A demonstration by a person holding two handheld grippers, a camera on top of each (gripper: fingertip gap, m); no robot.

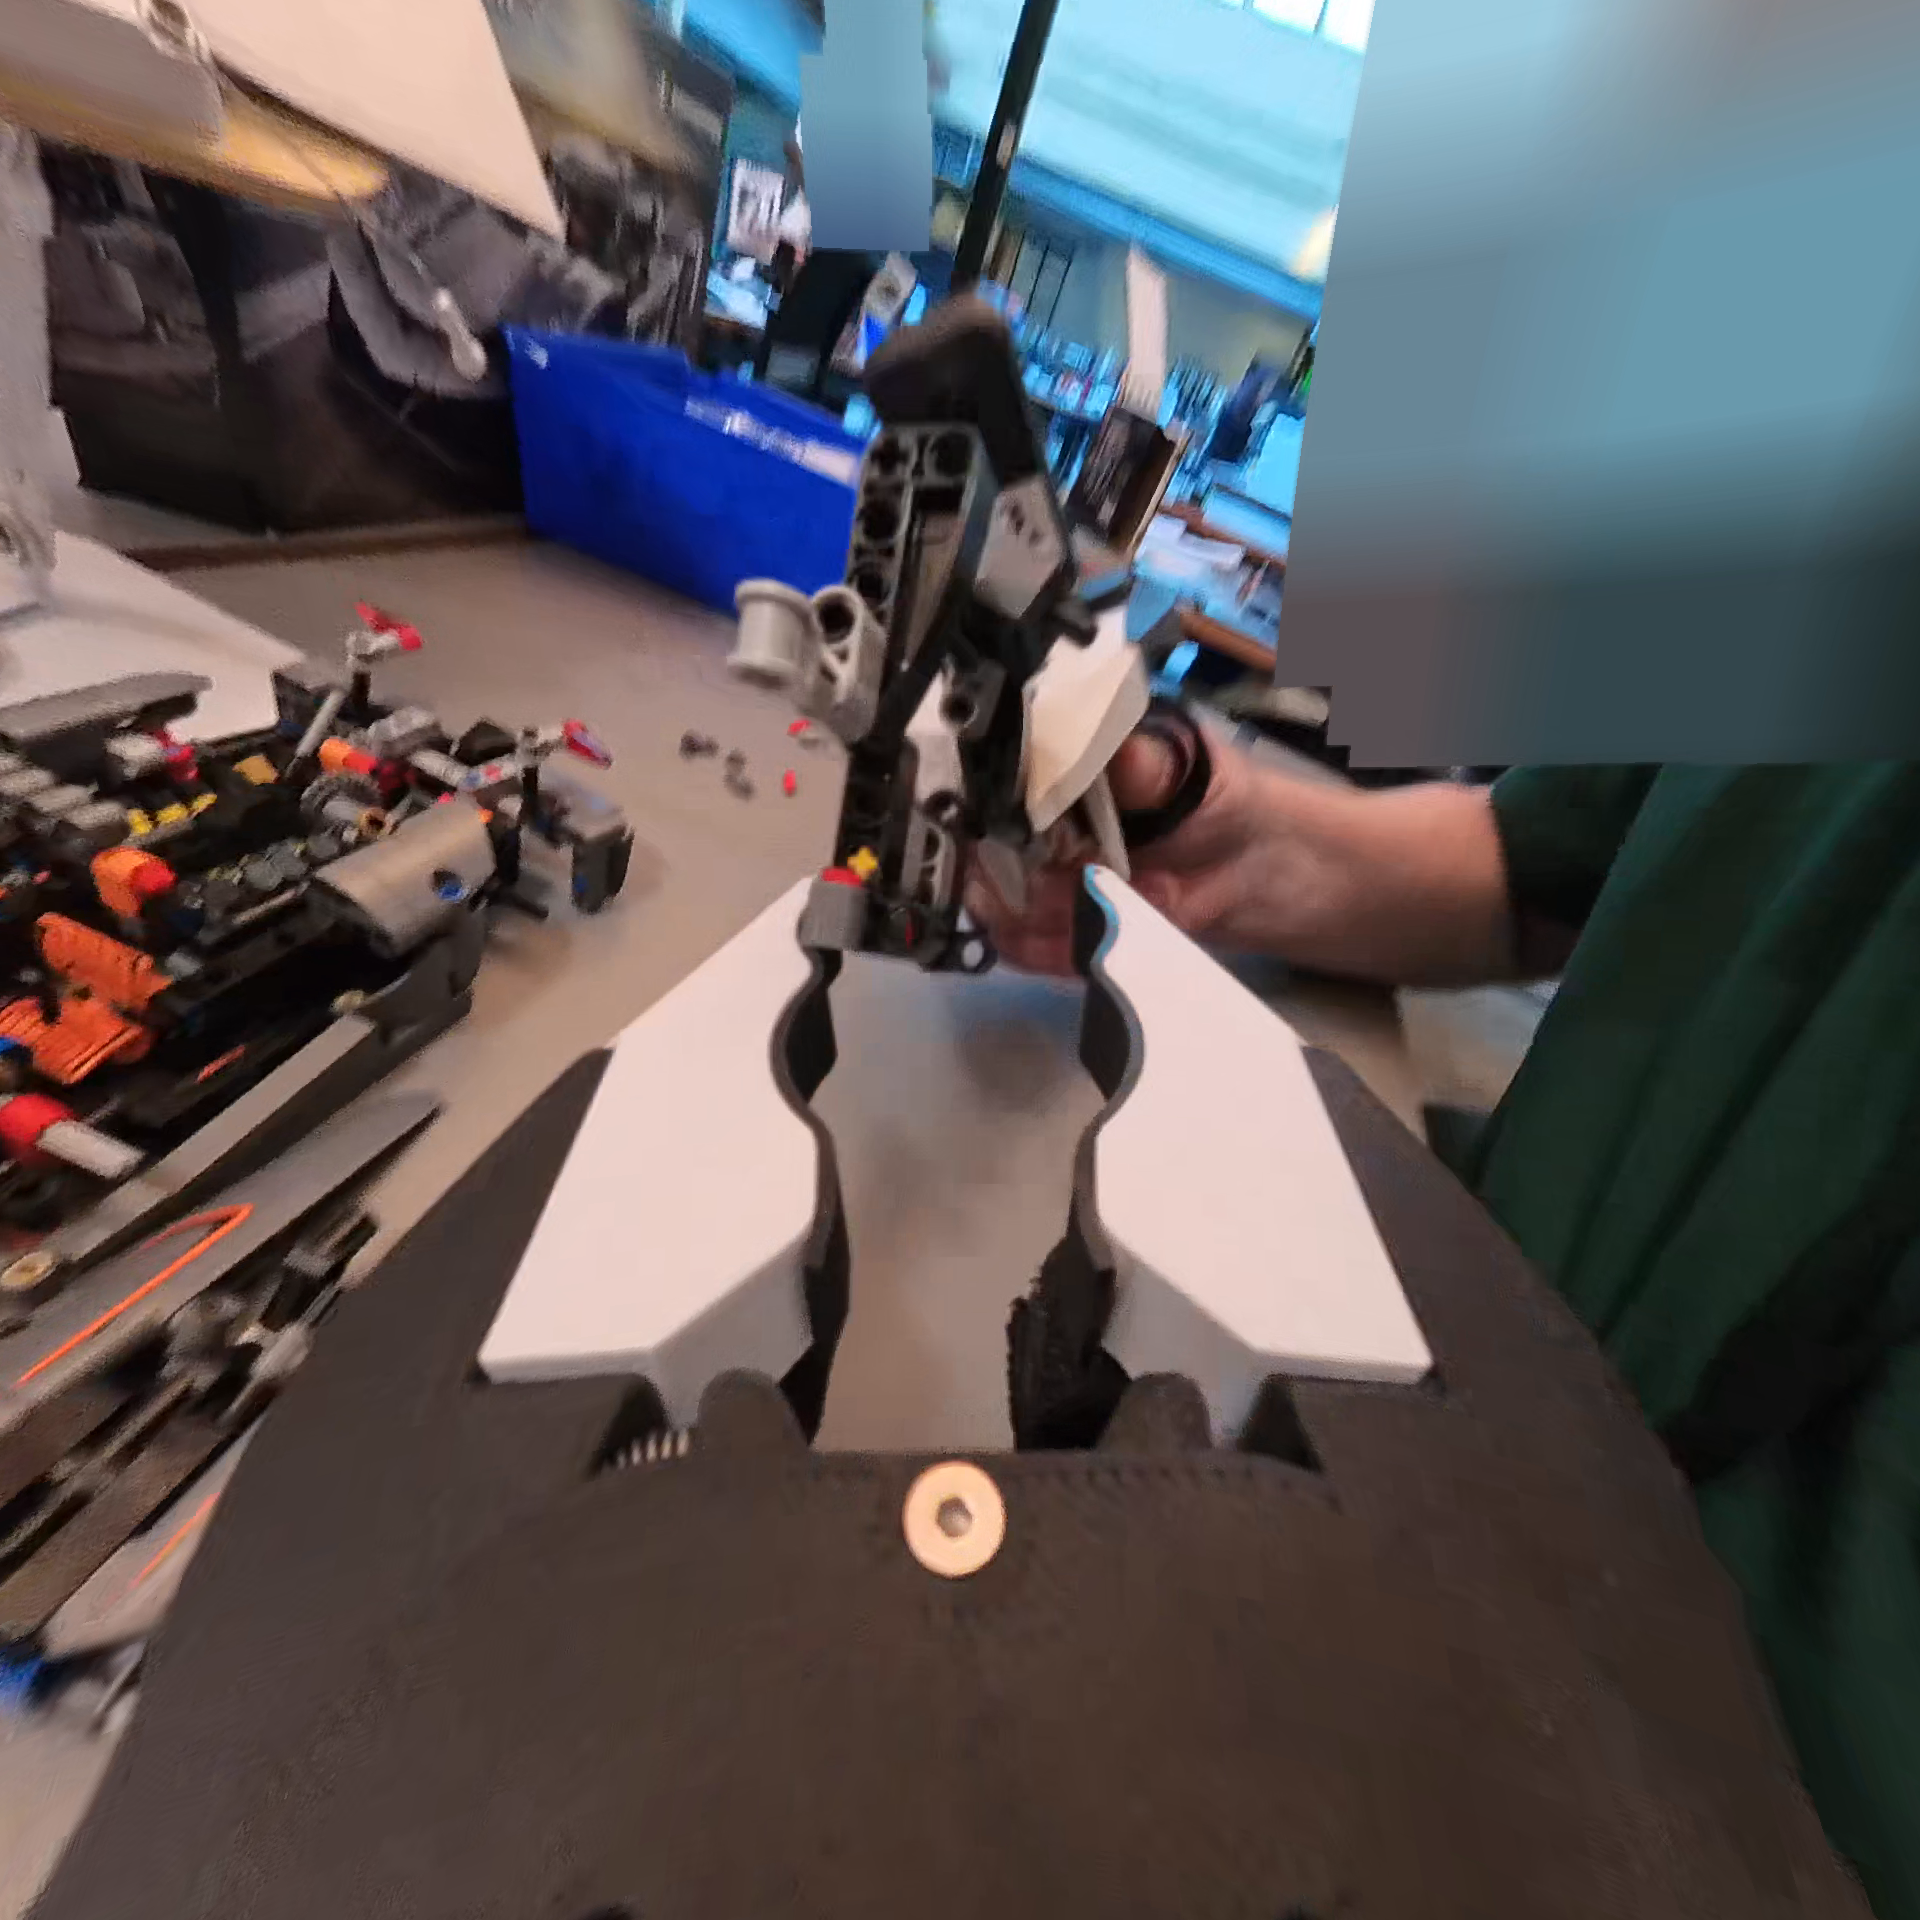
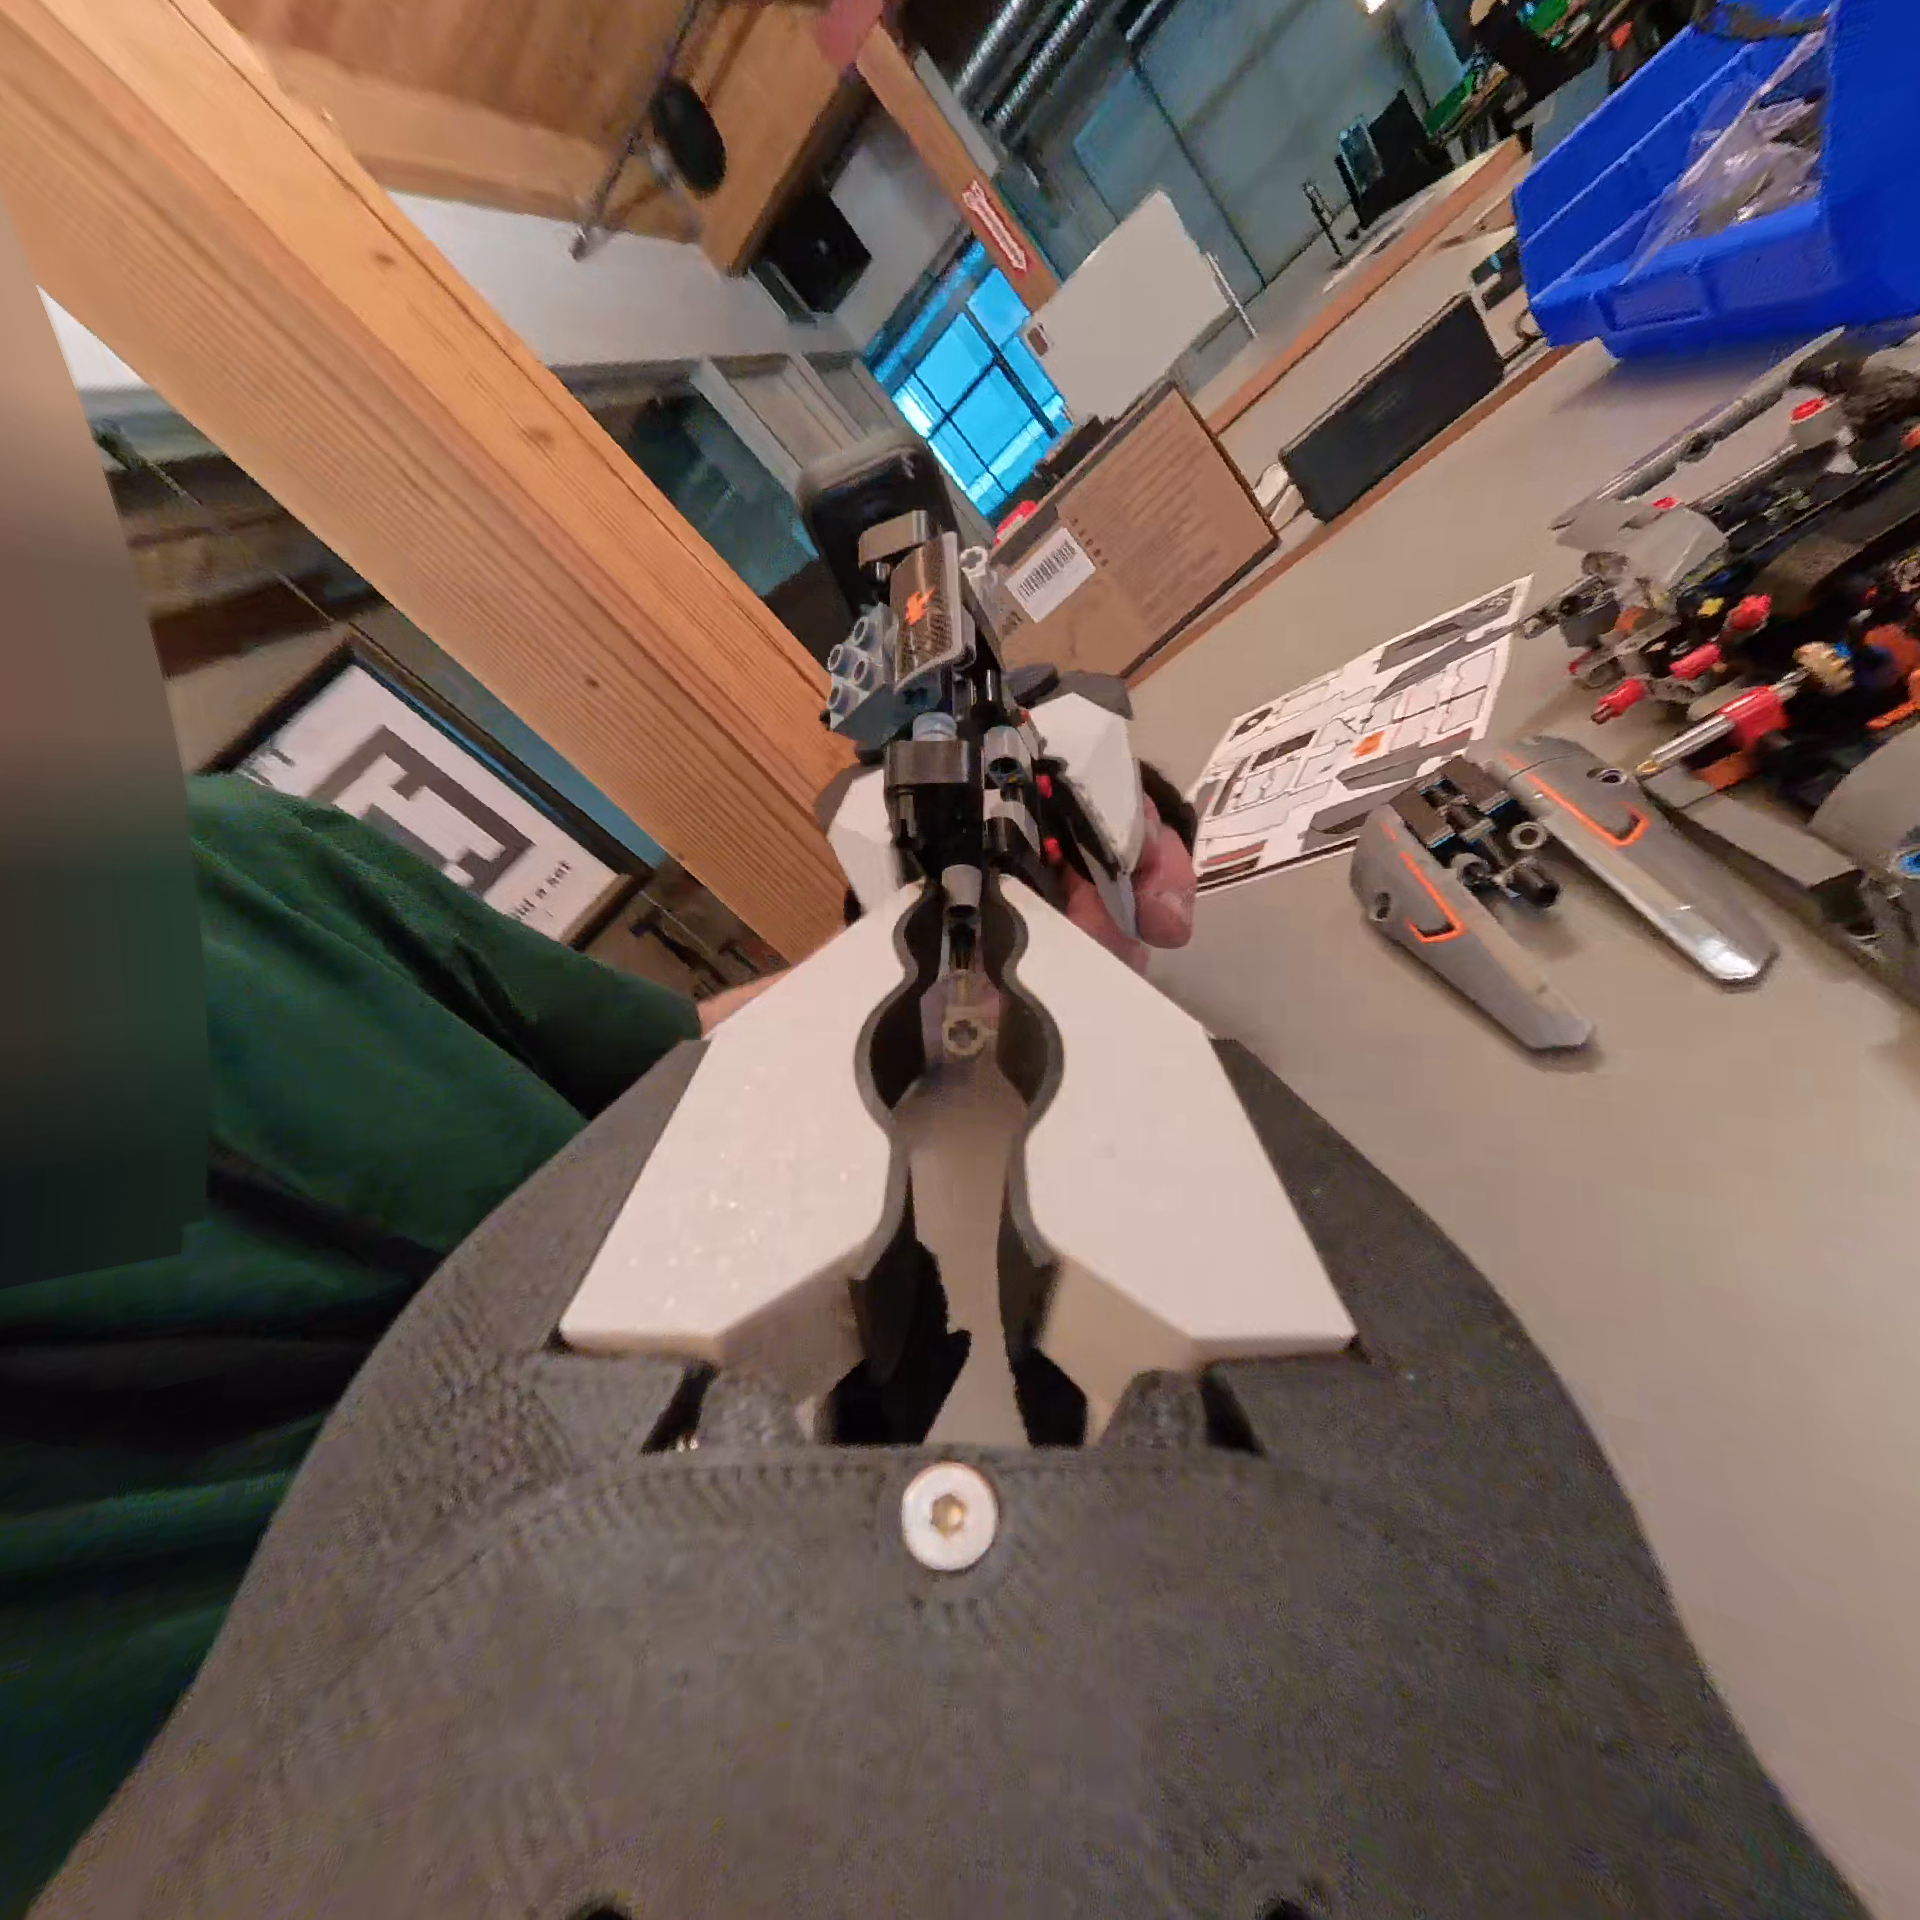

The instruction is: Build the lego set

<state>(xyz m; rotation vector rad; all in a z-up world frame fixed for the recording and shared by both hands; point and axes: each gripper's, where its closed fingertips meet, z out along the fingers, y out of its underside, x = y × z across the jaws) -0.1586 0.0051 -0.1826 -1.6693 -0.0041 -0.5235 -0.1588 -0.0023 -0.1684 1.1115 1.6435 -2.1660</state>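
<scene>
A black and grey lego sub-assembly [image 1: 935, 644] is held up above the grey table [image 1: 582, 644]. My left gripper [image 1: 951, 909] is shut on its lower end, white fingers on either side. My right gripper [image 2: 961, 899] is nearly closed on a thin grey and tan axle piece [image 2: 963, 977] sticking out of the same sub-assembly [image 2: 945, 717]. The right gripper's white finger [image 1: 1081, 717] and the hand [image 1: 1278, 862] holding it show behind the sub-assembly in the left wrist view. The left gripper's fingers [image 2: 1091, 790] flank the sub-assembly in the right wrist view.
A large partly built lego car [image 1: 208, 831] lies at the table's left, also in the right wrist view [image 2: 1766, 623]. Loose small pieces [image 1: 738, 769] lie behind it. Grey body panels with orange lines [image 2: 1475, 883], a sticker sheet [image 2: 1361, 717], a blue bin [image 2: 1714, 208] and a cardboard box [image 2: 1132, 540] are around. The grippers are tip to tip, or close to it. It is some 15 centimetres from my left tips to the large partly built lego car [image 1: 208, 831].
</scene>
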